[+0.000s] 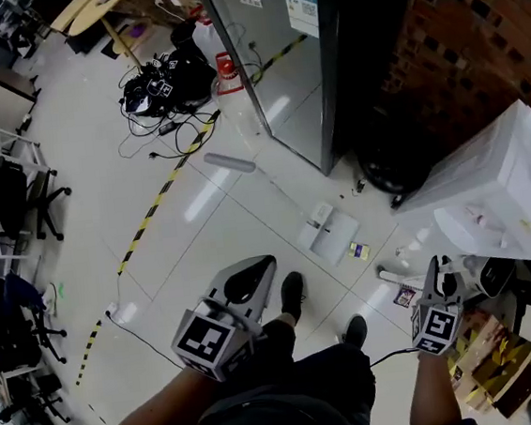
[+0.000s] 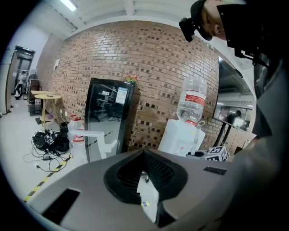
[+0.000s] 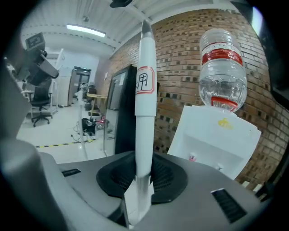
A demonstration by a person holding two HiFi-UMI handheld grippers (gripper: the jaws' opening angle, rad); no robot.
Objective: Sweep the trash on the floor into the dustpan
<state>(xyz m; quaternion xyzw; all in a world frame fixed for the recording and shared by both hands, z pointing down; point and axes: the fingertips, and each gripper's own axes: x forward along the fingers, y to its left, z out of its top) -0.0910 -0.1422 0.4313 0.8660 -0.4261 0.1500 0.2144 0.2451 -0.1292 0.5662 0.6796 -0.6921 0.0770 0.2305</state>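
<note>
Your right gripper point(image 3: 143, 162) is clamped on the broom handle point(image 3: 144, 90), which stands upright through the jaws. The left gripper point(image 2: 144, 155) looks pinched together on nothing. Bits of trash point(image 1: 359, 251) lie on the floor ahead-left of the right gripper, just beside the dustpan point(image 1: 329, 238). I'd guess you're sweeping leftward, away from your feet.

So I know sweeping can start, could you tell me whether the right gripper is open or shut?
Shut: the right gripper clamps the white handle, which passes between its pads, pinched from both sides.
</note>
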